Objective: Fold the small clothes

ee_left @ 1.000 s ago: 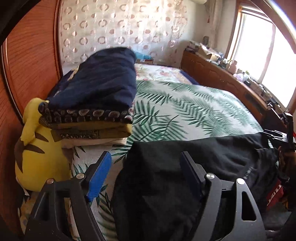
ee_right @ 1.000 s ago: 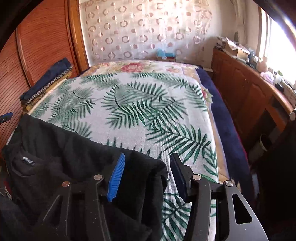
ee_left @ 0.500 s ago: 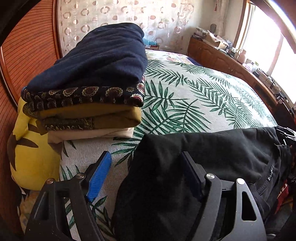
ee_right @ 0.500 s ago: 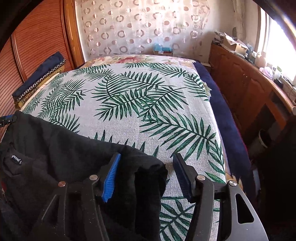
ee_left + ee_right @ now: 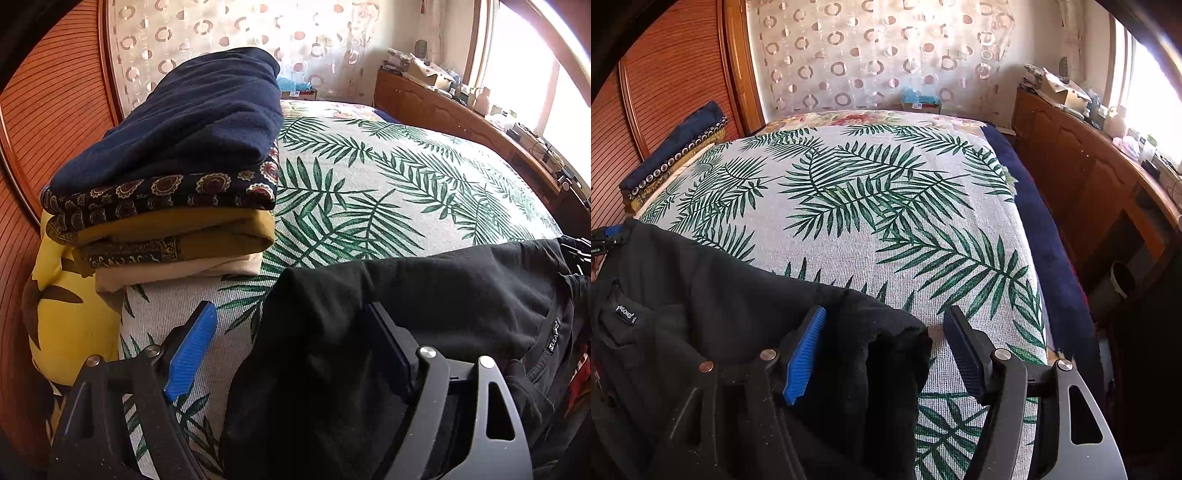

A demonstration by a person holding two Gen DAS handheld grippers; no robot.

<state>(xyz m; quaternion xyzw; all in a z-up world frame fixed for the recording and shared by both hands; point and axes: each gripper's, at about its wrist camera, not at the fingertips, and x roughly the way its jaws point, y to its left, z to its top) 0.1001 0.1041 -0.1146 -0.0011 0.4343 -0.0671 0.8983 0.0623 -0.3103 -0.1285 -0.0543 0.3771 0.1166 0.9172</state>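
A black garment (image 5: 424,295) lies spread along the near edge of the bed, its neck label (image 5: 626,314) towards the middle. My left gripper (image 5: 291,332) stands over its left end with the jaws opening. The cloth bunches against the right finger, and the blue pad (image 5: 192,350) is clear of it. My right gripper (image 5: 886,332) is over the garment's (image 5: 738,295) right corner, its jaws also opening. That corner sits beside the blue pad (image 5: 807,354), and the other pad is off the cloth.
A stack of folded clothes (image 5: 177,177) rests on the left side of the palm-leaf bed cover (image 5: 369,192), seen in the right wrist view as stack (image 5: 672,147). A yellow cushion (image 5: 70,314) lies below it. A wooden cabinet (image 5: 1071,155) and a bin (image 5: 1123,280) stand to the right.
The left gripper has sunk towards the bed and the folded stack looms larger. Both pairs of jaws have spread wider. The black garment has settled onto the cover.
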